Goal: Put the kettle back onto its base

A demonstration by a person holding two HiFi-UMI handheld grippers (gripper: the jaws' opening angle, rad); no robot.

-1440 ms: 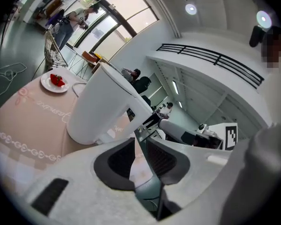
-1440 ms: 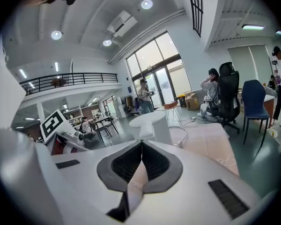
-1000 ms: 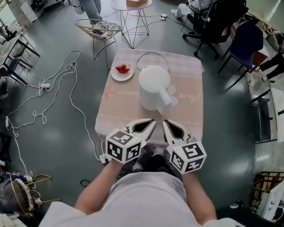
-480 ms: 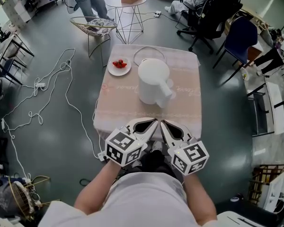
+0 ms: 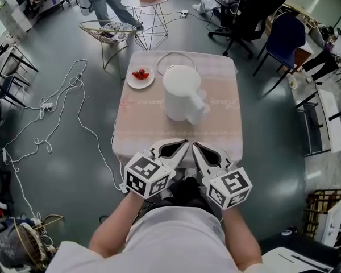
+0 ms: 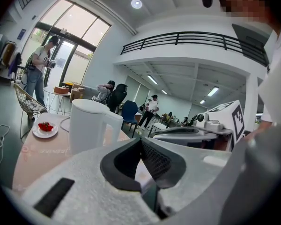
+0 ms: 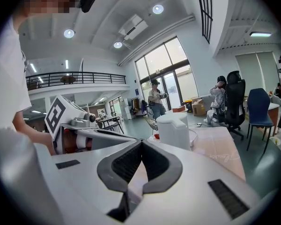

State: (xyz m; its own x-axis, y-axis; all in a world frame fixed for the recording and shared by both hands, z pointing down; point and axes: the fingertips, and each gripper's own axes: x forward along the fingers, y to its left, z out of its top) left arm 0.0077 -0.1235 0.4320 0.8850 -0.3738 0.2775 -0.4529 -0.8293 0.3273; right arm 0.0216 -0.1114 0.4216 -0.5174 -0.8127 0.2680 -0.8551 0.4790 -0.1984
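No legible text anywhere. Tablecloth (image 5: 227,127) has a faint cursive print in pink, too small to read. Cubes (image 5: 148,176) on left gripper (image 5: 184,145) & right gripper (image 5: 195,146) carry b/w square marker patterns only, not readable as words or nos.

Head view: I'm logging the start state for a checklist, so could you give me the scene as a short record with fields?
table: small, pinkish cloth
kettle: white, upright, mid-table, handle toward near right
plate: far left corner, small red food on it
white ring: lying on the cloth behind the kettle
left gripper: fingers together, empty, at the near edge
right gripper: fingers together, empty, beside the left
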